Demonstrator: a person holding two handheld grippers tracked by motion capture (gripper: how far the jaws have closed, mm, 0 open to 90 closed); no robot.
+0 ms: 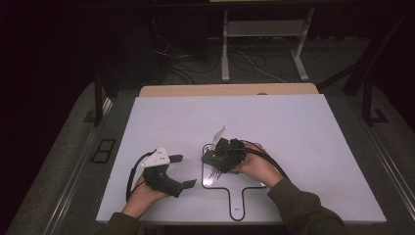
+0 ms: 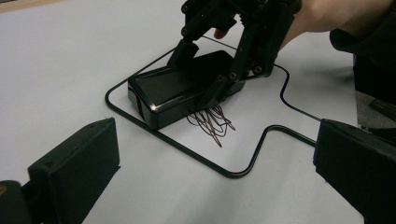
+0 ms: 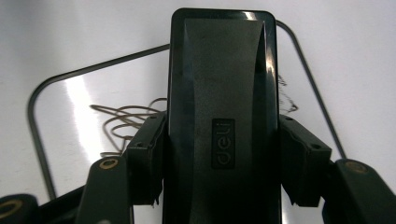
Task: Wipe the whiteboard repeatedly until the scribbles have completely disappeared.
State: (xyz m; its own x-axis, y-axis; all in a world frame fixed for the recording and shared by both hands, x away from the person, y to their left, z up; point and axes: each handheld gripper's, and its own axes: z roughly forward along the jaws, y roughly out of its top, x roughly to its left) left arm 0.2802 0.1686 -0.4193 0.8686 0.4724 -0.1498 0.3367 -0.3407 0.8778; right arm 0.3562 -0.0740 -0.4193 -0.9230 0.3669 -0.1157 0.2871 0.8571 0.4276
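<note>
A black block eraser (image 3: 224, 93) marked "deli" lies flat on the white table, and my right gripper (image 3: 223, 140) is shut on its two long sides. In the left gripper view the eraser (image 2: 180, 91) sits inside a black-outlined paddle shape (image 2: 261, 140), right beside a patch of dark pen scribbles (image 2: 212, 122). The scribbles (image 3: 123, 121) also peek out on the eraser's left in the right gripper view. From above, my right gripper (image 1: 215, 159) holds the eraser (image 1: 210, 157) near the outline's upper left. My left gripper (image 1: 183, 170) rests on the table to the left, open with nothing between its jaws.
The white board (image 1: 303, 147) covers the tabletop, with a wooden edge (image 1: 230, 90) behind it. The paddle outline's handle (image 1: 237, 200) points toward the near edge. Beyond the table stand dark floor, cables and a white stand frame (image 1: 225, 49).
</note>
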